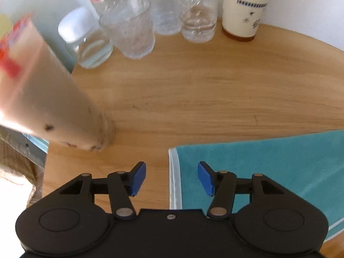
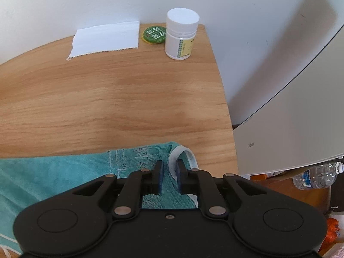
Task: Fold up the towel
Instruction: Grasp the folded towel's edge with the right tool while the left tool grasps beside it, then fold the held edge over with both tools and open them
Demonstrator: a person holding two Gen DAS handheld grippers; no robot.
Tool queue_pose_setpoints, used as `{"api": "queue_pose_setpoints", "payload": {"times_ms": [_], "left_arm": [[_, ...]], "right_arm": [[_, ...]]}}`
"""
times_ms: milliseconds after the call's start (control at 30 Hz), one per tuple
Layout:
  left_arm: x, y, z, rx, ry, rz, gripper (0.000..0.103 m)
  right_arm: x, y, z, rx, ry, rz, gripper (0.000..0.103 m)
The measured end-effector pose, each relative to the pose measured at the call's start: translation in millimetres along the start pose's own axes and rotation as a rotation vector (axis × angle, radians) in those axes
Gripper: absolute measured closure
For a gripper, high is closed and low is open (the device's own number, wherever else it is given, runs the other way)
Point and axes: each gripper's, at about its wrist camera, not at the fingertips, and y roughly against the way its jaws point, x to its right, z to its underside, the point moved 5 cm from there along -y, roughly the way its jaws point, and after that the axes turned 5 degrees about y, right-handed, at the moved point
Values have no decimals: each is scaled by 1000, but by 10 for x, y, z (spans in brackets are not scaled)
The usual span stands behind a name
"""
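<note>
Surface: a round wooden table point(image 1: 204, 90) against a pale wall; the towel lies on the near part of it and other items stand at its rim.

Left wrist view
My left claw point(image 1: 172, 177): wide open, both blue pads apart with nothing between them. It hangs over the towel's white-trimmed left edge, one pad above bare wood, the other above teal cloth.
Towel point(image 1: 268, 172): teal, lying flat, spreading from between my fingers off to the right side of the view.
Tall drink cup point(image 1: 49, 99): blurred, filled with a beige milky drink with dark specks, standing on the table to my left, apart from the towel.
Far rim: a lidded glass jar point(image 1: 86, 40), a clear tumbler point(image 1: 131, 32), clear plastic bottles with red labels point(image 1: 165, 6) and a cream patterned cup point(image 1: 245, 6), all well apart from the towel.

Right wrist view
My right claw point(image 2: 169, 177): nearly closed, pinching the towel's right end; a bunched fold of teal cloth and its white trim sits between my pads.
Towel point(image 2: 53, 176): runs from my grip away to the left, lifted and rumpled at the corner I hold.
Far edge: a white paper sheet point(image 2: 105, 38), a green round lid point(image 2: 154, 34) just beside it, and a white pill bottle point(image 2: 180, 34) next to the lid.
Right of the table: a pale appliance point(image 2: 290, 118) and, lower, a plastic water bottle point(image 2: 316, 177).
</note>
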Motion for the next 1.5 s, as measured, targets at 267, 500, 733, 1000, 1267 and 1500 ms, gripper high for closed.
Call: {"api": "queue_pose_setpoints", "payload": {"times_ms": [267, 500, 733, 1000, 1267, 1500], "left_arm": [[171, -87, -33, 12, -21, 62, 93], [227, -102, -141, 60, -59, 28, 98], [255, -198, -444, 99, -60, -15, 98], [213, -276, -772, 141, -39, -77, 98], [159, -135, -726, 146, -53, -107, 67], [34, 135, -353, 127, -57, -94, 51]], "right_arm": [[-17, -6, 42, -3, 6, -5, 90], [-2, 21, 25, 27, -23, 3, 95], [-12, 35, -81, 65, -42, 3, 95], [91, 21, -425, 110, -104, 38, 98], [154, 280, -243, 108, -79, 19, 92], [85, 489, 546, 17, -101, -9, 67]]}}
